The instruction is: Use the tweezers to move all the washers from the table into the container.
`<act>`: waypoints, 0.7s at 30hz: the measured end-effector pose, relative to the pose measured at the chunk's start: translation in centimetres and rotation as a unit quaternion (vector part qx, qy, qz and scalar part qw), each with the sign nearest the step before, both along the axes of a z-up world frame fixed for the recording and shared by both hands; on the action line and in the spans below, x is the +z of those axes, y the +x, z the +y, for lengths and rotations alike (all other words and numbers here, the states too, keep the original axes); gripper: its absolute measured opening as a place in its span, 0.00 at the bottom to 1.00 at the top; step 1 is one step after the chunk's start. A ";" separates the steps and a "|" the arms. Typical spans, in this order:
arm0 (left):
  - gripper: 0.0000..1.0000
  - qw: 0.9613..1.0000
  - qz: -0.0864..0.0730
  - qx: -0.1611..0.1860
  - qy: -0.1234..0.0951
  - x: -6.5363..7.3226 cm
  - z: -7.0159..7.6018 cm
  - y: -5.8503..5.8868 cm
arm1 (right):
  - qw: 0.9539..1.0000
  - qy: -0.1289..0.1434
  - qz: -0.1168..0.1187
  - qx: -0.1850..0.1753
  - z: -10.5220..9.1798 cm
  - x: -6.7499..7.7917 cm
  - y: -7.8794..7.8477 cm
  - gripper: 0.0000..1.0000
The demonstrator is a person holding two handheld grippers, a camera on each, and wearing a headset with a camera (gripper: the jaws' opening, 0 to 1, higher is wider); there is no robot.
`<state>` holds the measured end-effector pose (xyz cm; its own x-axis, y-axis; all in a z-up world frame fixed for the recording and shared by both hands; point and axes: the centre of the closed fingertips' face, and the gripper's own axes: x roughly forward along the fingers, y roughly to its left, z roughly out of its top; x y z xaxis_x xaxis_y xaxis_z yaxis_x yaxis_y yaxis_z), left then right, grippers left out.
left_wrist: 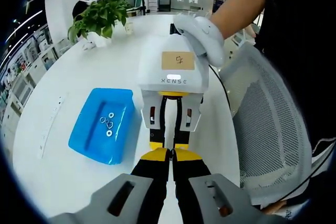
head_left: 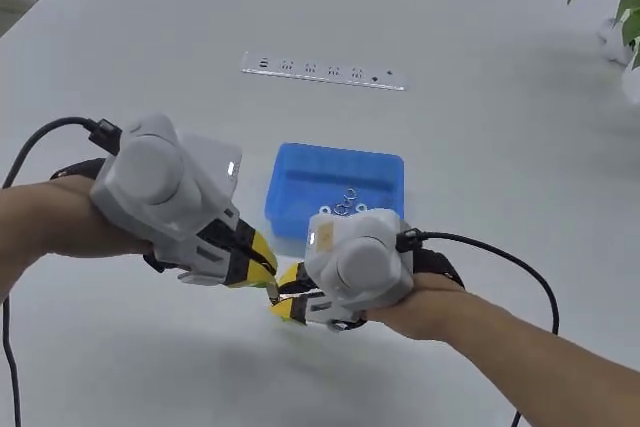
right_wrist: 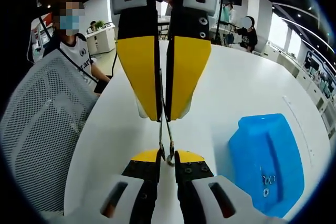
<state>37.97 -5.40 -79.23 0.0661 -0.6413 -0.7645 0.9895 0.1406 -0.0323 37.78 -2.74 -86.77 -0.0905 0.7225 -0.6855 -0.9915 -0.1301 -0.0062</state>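
Left gripper (head_left: 266, 269) is held just in front of the container (head_left: 300, 187), on its near side. Its jaws are closed on the tweezers (right_wrist: 164, 140), whose legs are clamped between the yellow pads, as seen in the right gripper view. Right gripper (head_left: 286, 293) is set tip to tip against it, also just in front of the container. Its jaws are drawn nearly together about the tweezer tips, but whether they press on the tips cannot be told. A small cluster of washers (head_left: 345, 205) is seen inside the container, toward its near wall. Whether a washer is carried at the tweezer tips is too small to tell. Washers are judged light, thin, stiff and slippery, lying flat on the table (head_left: 450, 67). Hold is best taken across the ring, with one tip through the hole and one outside the rim. A light squeeze is advised, since excess pressure is likely to flick a washer away. The tweezers are judged springy and narrow, best clamped at mid-leg, and may twist between the pads.
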 end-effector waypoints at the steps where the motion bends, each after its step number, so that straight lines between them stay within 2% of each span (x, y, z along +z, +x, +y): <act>1: 0.06 1.000 0.001 0.000 0.001 -0.1 0.0 0.0 | 1.000 -0.001 0.002 0.001 0.0 -0.1 0.0 0.13; 21: 0.06 1.000 -0.004 0.006 -0.002 0.0 -0.1 0.2 | 1.000 -0.003 -0.001 0.002 -0.1 -0.3 0.3 0.13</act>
<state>38.18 -5.51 -79.23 0.0794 -0.6435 -0.7613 0.9881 0.1519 -0.0253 38.11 -2.88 -87.07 -0.0917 0.7180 -0.6899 -0.9909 -0.1345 -0.0082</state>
